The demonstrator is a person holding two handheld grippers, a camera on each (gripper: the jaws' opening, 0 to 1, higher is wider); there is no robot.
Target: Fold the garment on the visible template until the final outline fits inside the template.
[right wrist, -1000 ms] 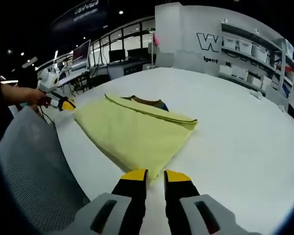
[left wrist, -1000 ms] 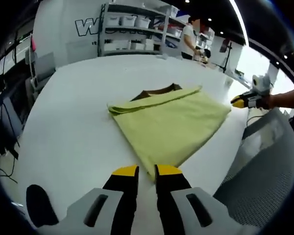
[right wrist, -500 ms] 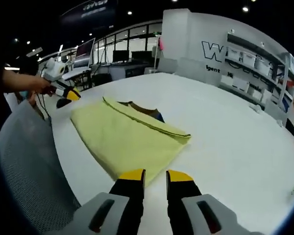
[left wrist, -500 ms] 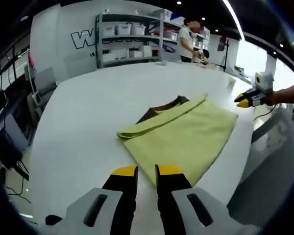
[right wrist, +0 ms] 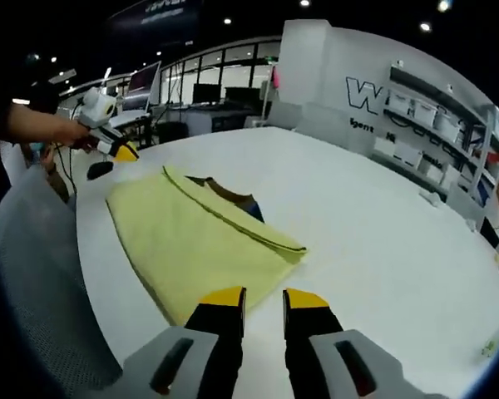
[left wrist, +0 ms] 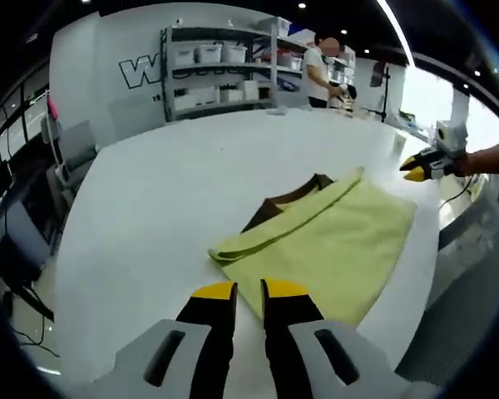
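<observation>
A yellow-green garment [left wrist: 328,241] lies folded flat on the white table [left wrist: 150,199]. A dark brown template [left wrist: 284,198] sticks out from under its far folded edge. My left gripper [left wrist: 248,291] hovers over the garment's near corner, open by a narrow gap with nothing between the jaws. My right gripper [right wrist: 264,299] hangs over the opposite corner of the garment [right wrist: 195,237], also narrowly open and holding nothing. The template [right wrist: 233,194] shows brown with a bit of blue there. A hand holds each gripper off the table's edge, the right gripper [left wrist: 424,164] and the left gripper [right wrist: 116,150].
A grey mesh chair [left wrist: 474,283] [right wrist: 33,274] stands against the table's edge beside the garment. Shelves with white bins [left wrist: 224,71] and a person [left wrist: 320,71] are beyond the far side. Desks with monitors [right wrist: 150,83] stand behind the left gripper.
Both views have shifted as the hands moved, so the garment sits further toward the chair side in each. The garment's shape and both jaw gaps look the same.
</observation>
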